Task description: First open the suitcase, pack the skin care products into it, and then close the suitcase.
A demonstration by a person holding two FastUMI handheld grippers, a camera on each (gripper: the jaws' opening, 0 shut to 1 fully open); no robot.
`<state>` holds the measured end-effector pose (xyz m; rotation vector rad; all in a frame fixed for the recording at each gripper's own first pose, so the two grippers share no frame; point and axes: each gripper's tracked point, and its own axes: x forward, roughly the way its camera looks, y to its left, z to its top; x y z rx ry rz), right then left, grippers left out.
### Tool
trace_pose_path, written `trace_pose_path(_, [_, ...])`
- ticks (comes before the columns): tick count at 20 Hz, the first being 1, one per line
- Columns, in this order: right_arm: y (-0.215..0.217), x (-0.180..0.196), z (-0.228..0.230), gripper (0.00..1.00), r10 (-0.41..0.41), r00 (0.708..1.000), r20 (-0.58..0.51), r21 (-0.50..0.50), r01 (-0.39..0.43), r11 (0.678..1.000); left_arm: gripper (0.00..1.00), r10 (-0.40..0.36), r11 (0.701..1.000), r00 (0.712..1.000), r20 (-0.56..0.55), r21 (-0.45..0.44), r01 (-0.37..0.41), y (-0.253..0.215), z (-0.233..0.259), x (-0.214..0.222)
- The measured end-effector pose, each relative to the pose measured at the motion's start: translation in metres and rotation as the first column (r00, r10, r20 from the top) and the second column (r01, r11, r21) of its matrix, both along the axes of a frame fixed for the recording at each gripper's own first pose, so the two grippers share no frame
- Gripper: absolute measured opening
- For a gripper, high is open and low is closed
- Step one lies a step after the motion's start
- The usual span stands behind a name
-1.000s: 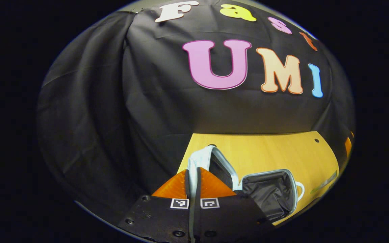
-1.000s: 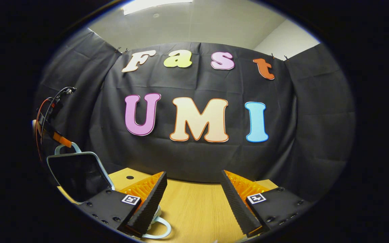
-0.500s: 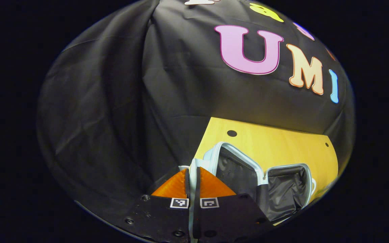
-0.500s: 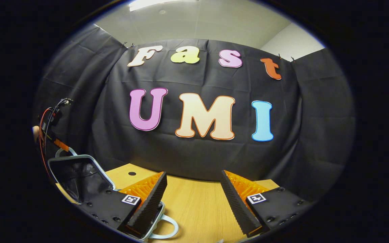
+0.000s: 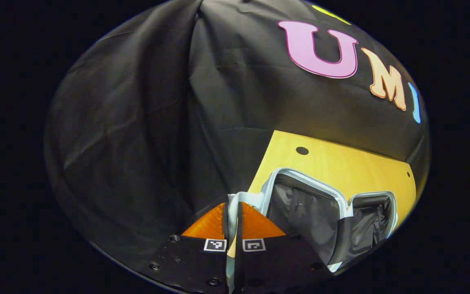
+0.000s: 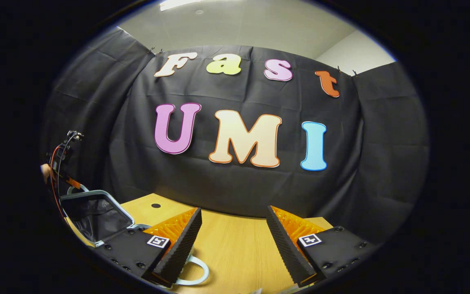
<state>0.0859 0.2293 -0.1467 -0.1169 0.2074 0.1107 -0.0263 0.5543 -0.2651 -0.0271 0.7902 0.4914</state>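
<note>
The suitcase lies open on the wooden table (image 5: 341, 163). In the left gripper view its pale-blue-rimmed lid (image 5: 300, 208) shows dark lining, tilted back, with the base (image 5: 371, 218) to its right. My left gripper (image 5: 233, 206) is shut on the lid's pale blue handle (image 5: 246, 197). In the right gripper view the lid (image 6: 92, 214) leans at the far left, and the left gripper (image 6: 72, 185) with its cables holds its top edge. My right gripper (image 6: 233, 241) is open above the table, with nothing between its fingers. A pale blue handle loop (image 6: 196, 271) lies under its left finger (image 6: 178, 245).
The black cloth wall hangs close behind the table on all sides. A small round hole (image 5: 302, 150) marks the table's far corner, near the lid. Bare wood (image 6: 235, 265) stretches ahead of my right gripper.
My left gripper has swung the lid down and outward, so the suitcase gapes wider. The right gripper has barely shifted and stays open.
</note>
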Motion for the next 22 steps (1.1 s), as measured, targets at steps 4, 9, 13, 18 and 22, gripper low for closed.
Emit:
trace_pose_path(4, [-0.015, 0.000, 0.008, 0.98, -0.011, 1.000, 0.018, -0.005, 0.011, 1.000, 0.15, 0.080, 0.996, 0.997, 0.023, 0.030, -0.080, 0.002, -0.014, -0.009])
trace_pose_path(9, [-0.037, 0.008, 0.023, 0.98, -0.010, 0.998, 0.065, 0.029, 0.009, 1.000, 0.89, 0.047, 0.995, 0.965, 0.259, 0.069, -0.067, -0.048, 0.064, 0.033])
trace_pose_path(13, [-0.073, 0.011, 0.038, 0.99, -0.016, 0.996, 0.092, 0.075, 0.009, 0.997, 0.93, 0.020, 0.989, 0.889, 0.458, 0.121, -0.085, -0.104, 0.152, 0.040])
trace_pose_path(18, [-0.128, 0.008, 0.052, 0.98, -0.030, 0.992, 0.126, 0.086, 0.019, 0.996, 0.94, -0.037, 0.987, 0.813, 0.581, 0.147, -0.060, -0.197, 0.214, 0.039])
trace_pose_path(22, [-0.161, -0.001, 0.056, 0.99, -0.021, 0.991, 0.133, 0.078, 0.011, 0.997, 0.94, -0.130, 0.971, 0.763, 0.633, 0.236, -0.030, -0.263, 0.240, 0.051])
